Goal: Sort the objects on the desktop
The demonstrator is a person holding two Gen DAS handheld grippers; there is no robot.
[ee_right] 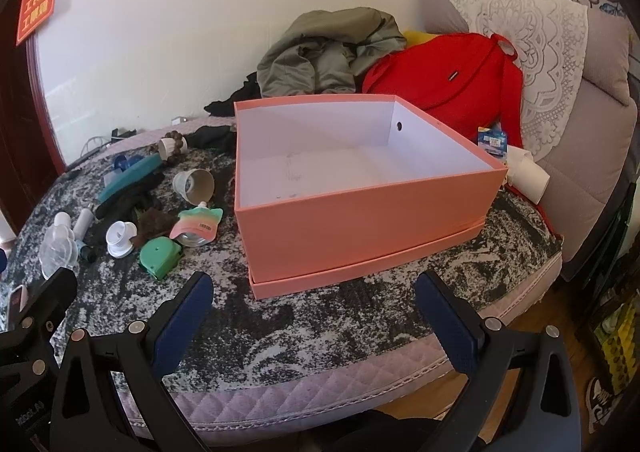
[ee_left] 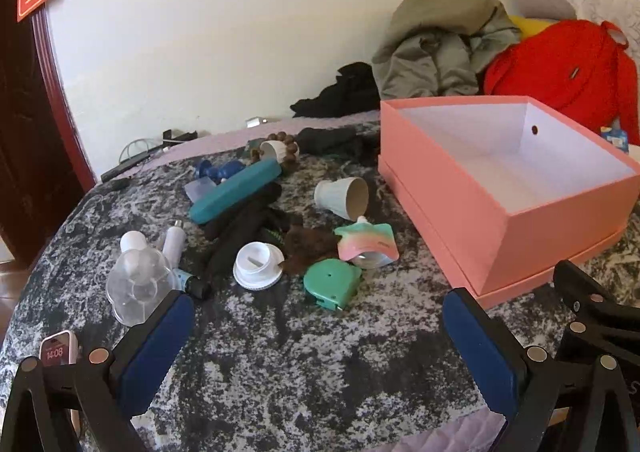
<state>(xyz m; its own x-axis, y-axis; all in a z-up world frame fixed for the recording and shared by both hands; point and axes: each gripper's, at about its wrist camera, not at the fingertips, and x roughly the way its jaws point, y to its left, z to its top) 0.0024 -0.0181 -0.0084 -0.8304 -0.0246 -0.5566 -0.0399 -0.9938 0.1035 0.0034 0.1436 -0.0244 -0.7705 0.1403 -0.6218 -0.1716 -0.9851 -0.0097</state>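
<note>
My left gripper (ee_left: 318,348) and right gripper (ee_right: 314,316) hang spread, holding nothing. Left of the pink box (ee_right: 360,219): green tape measure (ee_left: 331,283), possibly, beside a pouch (ee_left: 366,244).

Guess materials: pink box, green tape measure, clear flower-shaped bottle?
Pink box: looks like rigid paperboard, matte pink outside, white inside; crisp folded edges, punched hole in one wall. Green tape measure: likely moulded plastic, smooth with a slight sheen. Clear flower-shaped bottle: transparent plastic probably, glass not ruled out; surface visible through it, white cap.
</note>
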